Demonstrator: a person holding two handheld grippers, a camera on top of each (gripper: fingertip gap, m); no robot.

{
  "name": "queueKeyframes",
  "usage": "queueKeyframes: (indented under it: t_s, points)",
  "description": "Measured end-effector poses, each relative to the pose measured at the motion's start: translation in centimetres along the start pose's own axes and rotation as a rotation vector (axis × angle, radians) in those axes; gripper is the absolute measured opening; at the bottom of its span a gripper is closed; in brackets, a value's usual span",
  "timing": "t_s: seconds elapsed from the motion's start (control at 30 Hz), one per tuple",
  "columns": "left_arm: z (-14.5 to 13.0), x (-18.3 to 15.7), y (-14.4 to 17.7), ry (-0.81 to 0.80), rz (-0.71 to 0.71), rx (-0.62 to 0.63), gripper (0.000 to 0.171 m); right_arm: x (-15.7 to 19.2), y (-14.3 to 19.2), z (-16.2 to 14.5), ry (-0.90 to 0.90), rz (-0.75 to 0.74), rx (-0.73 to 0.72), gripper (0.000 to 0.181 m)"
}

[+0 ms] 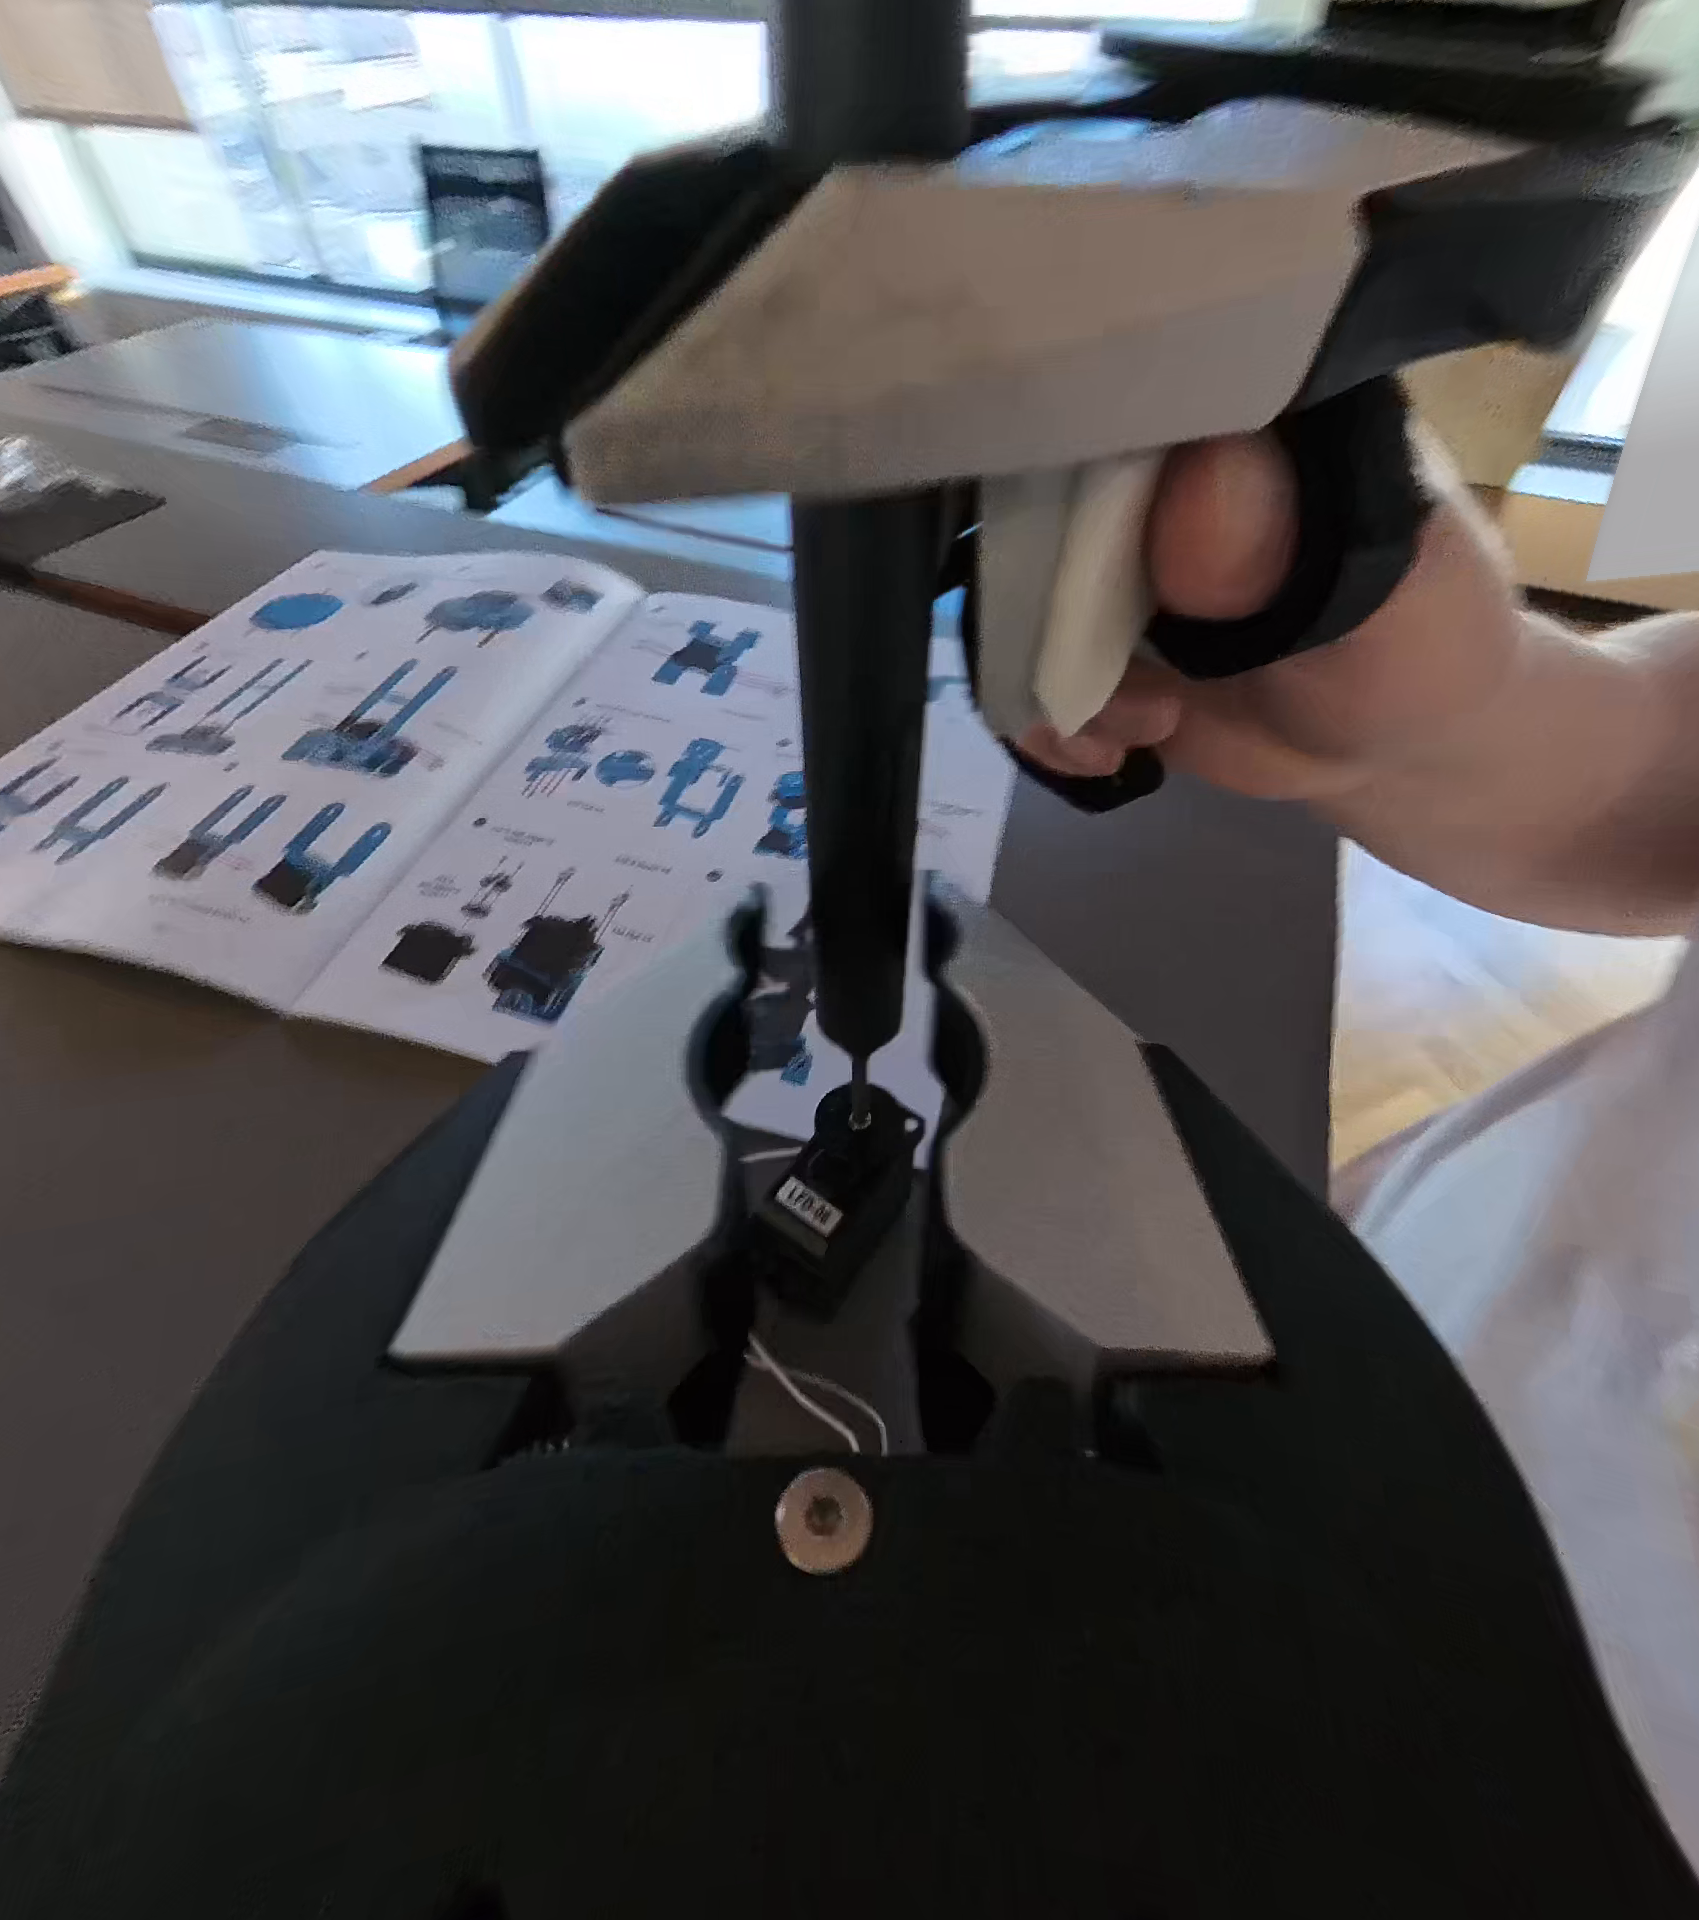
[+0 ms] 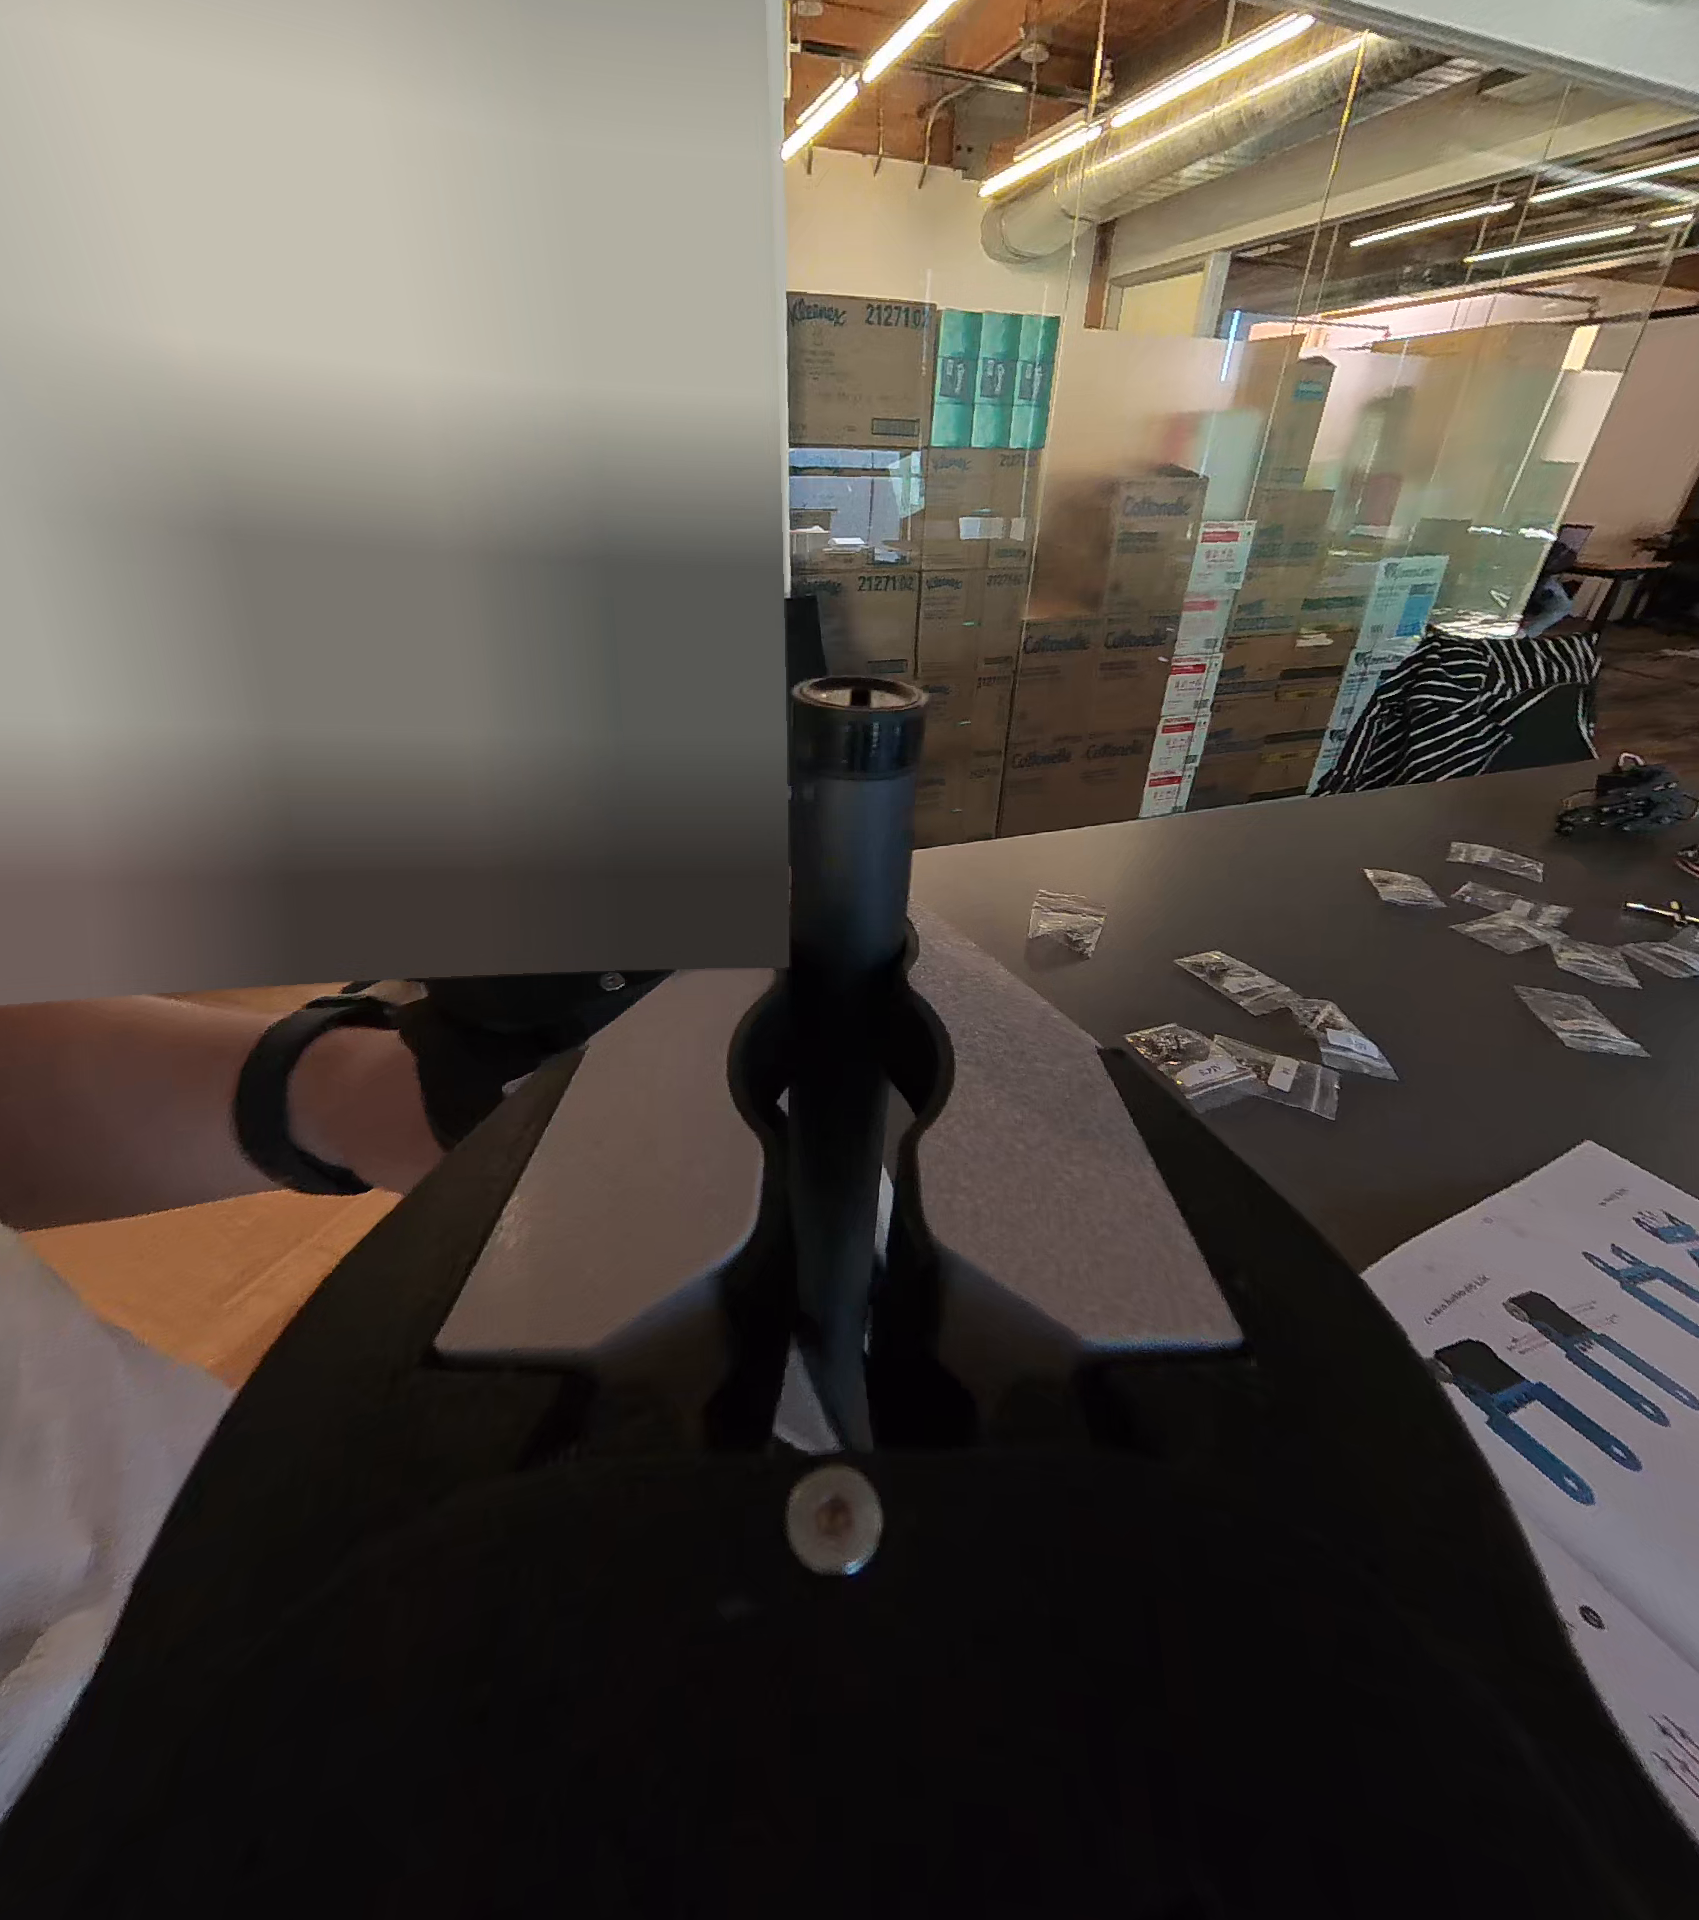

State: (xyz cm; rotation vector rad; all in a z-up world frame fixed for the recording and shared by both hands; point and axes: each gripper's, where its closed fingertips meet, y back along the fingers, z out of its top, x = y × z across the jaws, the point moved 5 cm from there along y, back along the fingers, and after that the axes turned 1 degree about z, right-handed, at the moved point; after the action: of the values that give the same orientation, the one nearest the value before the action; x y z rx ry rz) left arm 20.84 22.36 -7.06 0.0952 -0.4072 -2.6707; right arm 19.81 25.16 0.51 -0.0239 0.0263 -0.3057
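Two hand-held grippers are engaged. The left hand-held gripper (image 1: 829, 1195) clamps a small black box-shaped servo motor (image 1: 829, 1210); the right hand-held gripper (image 2: 850, 1122) grasps a slim black cylindrical screwdriver (image 2: 850, 935), whose tip meets the motor's top. Beyond, on the dark bench (image 2: 1240, 904): an open illustrated manual (image 1: 305, 769) and clear plastic bags holding small hardware (image 2: 1229, 1049).

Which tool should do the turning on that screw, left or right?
Right. The right tool is shut on the screwdriver, whose tip sits on the small black servo. The left tool is shut on that servo, so it is placed to brace it.
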Motion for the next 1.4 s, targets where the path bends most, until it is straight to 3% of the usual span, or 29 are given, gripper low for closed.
queueKeyframes:
  t_s: [0.03,0.07,0.17,0.27,0.33,0.43,0.53,0.6,0.73,1.03,1.4]
  points:
    - [-0.5,0.2,0.2,0.028,0.057,0.015,0.053,-0.1,0.1,0.0,0.005,-0.014,0.001,0.007]
    - [-1.1,0.2,0.4,0.06,0.114,0.037,0.068,-0.1,0.2,0.0,0.008,-0.024,-0.003,0.007]
    - [-3.3,-0.3,1.2,0.159,0.295,0.088,0.07,0.0,0.4,0.0,-0.006,-0.052,-0.023,0.007]
    - [-5.4,-0.3,0.6,0.183,0.463,0.179,0.084,-0.1,0.3,0.0,-0.002,-0.084,-0.032,0.008]
    - [-6.2,-0.2,-0.3,0.202,0.502,0.212,0.087,-0.2,0.1,0.0,-0.003,-0.089,-0.03,0.008]
    - [-6.8,-0.6,-1.6,0.295,0.46,0.245,0.089,-0.3,-0.1,0.0,0.007,-0.111,-0.027,0.009]
    - [-6.9,-0.4,-1.9,0.359,0.436,0.245,0.077,-0.3,0.0,0.0,0.0,-0.122,-0.04,0.008]
    - [-7.1,-0.2,-2.1,0.371,0.429,0.26,0.064,-0.1,0.1,0.0,-0.001,-0.13,-0.051,0.007]
    - [-7.3,-0.3,-2.2,0.356,0.429,0.286,0.064,0.2,0.0,0.0,0.009,-0.118,-0.044,0.007]
    - [-7.3,-0.1,-2.2,0.319,0.314,0.294,0.064,1.2,-0.6,0.0,-0.012,0.098,0.01,0.007]
    - [-7.5,0.1,-2.2,0.298,0.183,0.307,0.062,-0.2,0.1,0.1,-0.083,0.319,0.032,0.008]
